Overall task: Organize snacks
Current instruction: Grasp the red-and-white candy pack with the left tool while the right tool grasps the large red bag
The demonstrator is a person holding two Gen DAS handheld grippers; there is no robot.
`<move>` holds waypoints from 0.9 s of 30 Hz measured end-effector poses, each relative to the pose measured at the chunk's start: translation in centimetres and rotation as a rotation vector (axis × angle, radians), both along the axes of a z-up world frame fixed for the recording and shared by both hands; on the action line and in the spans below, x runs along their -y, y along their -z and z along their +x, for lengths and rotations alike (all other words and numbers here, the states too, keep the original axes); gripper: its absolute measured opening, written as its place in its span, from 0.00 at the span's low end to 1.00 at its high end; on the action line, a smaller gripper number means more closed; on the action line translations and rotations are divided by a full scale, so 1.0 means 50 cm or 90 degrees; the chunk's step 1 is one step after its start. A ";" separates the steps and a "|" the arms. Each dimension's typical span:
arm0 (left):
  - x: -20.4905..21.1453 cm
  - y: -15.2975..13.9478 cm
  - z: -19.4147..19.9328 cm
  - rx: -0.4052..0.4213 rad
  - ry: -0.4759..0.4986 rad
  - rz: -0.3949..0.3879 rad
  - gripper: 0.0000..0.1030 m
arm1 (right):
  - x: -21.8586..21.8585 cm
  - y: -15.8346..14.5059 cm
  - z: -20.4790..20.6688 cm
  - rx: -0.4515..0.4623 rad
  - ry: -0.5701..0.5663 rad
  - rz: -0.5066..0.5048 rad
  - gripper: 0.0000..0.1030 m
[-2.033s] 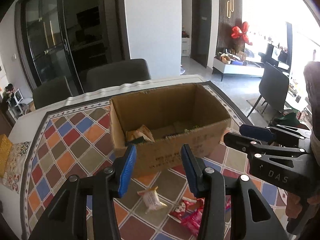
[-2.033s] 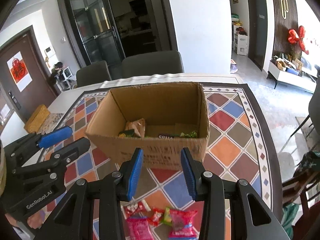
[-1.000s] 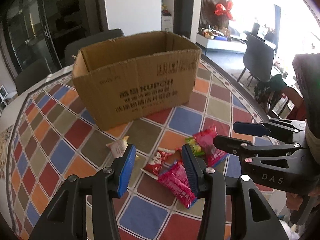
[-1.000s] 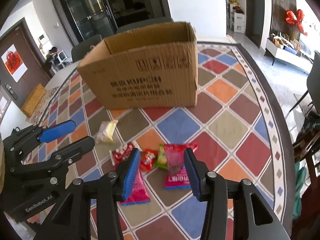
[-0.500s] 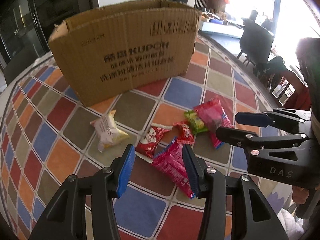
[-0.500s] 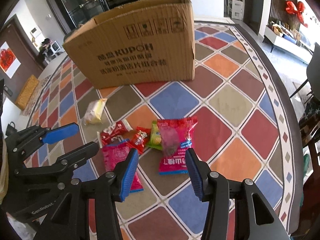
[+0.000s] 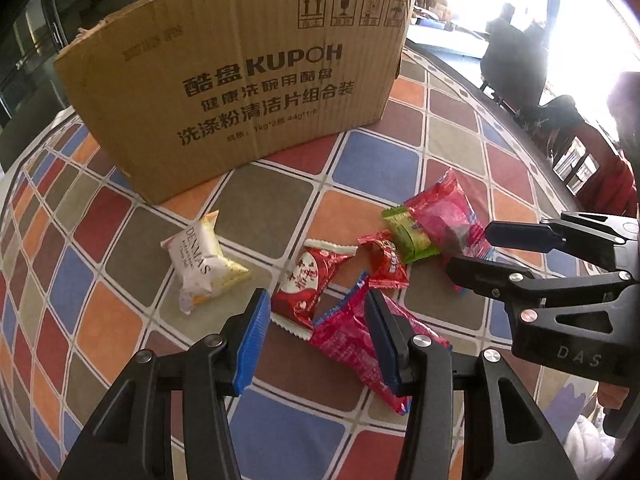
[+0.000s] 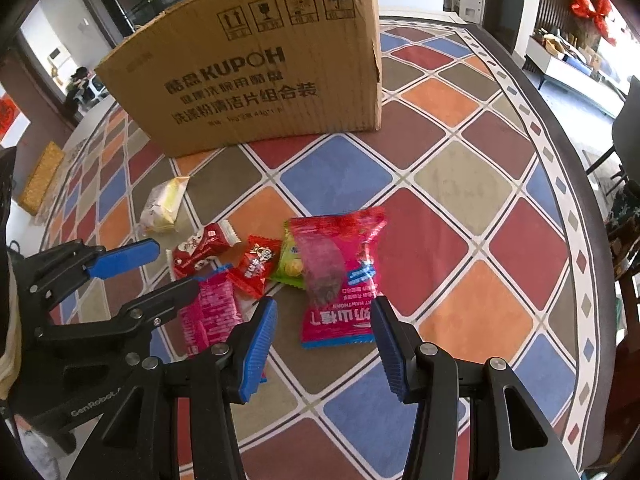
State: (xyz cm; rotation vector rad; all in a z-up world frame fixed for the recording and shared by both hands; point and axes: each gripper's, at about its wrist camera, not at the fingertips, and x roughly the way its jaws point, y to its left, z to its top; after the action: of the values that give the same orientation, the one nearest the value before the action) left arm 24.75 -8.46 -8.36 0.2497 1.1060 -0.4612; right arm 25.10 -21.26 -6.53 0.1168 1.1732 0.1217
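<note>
I have both tongs spread wide and empty: my left gripper (image 7: 316, 332) hangs over the long pink packet (image 7: 360, 344), my right gripper (image 8: 324, 340) just short of the big pink hawthorn bag (image 8: 340, 276). Six snacks lie loose on the patterned tablecloth (image 8: 460, 184) in front of the cardboard box (image 8: 256, 64), the cream packet (image 7: 200, 264) a little apart. I judge all six remain to be boxed; I can't see inside the box

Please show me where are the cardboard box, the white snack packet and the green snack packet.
cardboard box (image 7: 256, 92): left wrist view, on its printed front wall.
white snack packet (image 7: 202, 262): left wrist view, middle of the wrapper.
green snack packet (image 8: 291, 265): right wrist view, on its visible left part.
</note>
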 end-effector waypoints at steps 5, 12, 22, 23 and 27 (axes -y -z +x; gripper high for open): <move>0.010 0.006 0.016 0.001 0.011 0.010 0.47 | 0.004 0.009 0.010 -0.007 0.003 0.004 0.48; 0.012 0.020 0.039 -0.012 0.010 0.010 0.46 | 0.002 0.018 0.024 -0.012 -0.003 -0.007 0.48; 0.014 0.030 0.046 -0.025 0.012 -0.005 0.30 | 0.005 0.033 0.042 -0.013 -0.013 0.008 0.48; 0.015 0.030 0.046 -0.023 0.013 -0.004 0.27 | 0.004 0.035 0.042 -0.012 -0.013 0.009 0.46; 0.018 0.032 0.042 -0.016 0.014 -0.002 0.24 | 0.013 0.036 0.035 -0.004 -0.008 0.014 0.33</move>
State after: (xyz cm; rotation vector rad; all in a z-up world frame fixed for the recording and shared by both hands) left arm 26.86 -9.34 -9.95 0.2550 1.1284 -0.4868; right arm 26.86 -21.91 -8.33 0.1291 1.1787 0.1464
